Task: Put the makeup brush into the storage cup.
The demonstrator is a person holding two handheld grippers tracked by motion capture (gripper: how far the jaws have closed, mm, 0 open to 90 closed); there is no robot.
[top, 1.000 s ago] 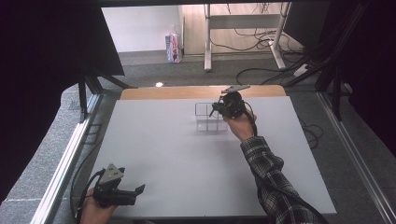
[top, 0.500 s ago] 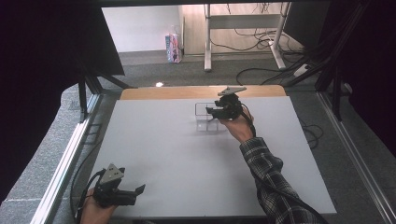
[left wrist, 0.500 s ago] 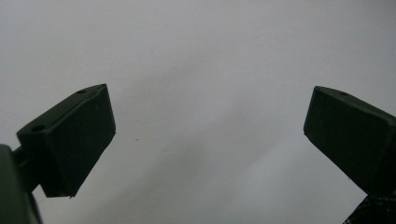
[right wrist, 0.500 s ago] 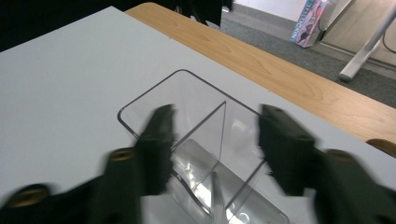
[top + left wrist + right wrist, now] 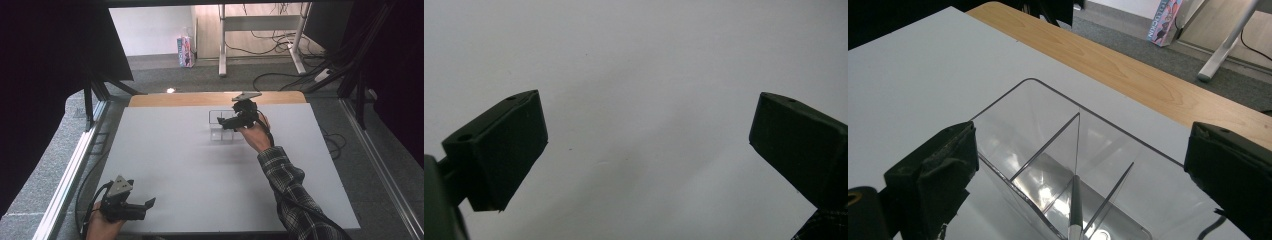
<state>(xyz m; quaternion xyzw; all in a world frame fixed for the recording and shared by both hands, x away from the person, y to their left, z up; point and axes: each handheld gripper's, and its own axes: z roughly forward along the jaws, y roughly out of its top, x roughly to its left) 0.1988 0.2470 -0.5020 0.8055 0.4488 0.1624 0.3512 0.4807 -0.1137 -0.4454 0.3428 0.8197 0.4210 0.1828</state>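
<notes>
Right gripper (image 5: 226, 122) jaws have just been opening and are now spread wide over the clear divided box (image 5: 1068, 165); a thin rod is seen upright inside, nothing pinched. Box stands on the white surface (image 5: 200, 170), far side. Likely a release. Left gripper (image 5: 142, 207) open, idle at the near edge.

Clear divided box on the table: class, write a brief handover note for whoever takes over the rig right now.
Right gripper: open, jaws just opened, hanging over the clear divided box; a thin dark stick stands inside it, pads off it.
Left gripper: open, holding nothing, at the near left of the white table.
Done: stick appears dropped into the box.
Left: probably draw the right gripper away; no other loose items in view.
</notes>
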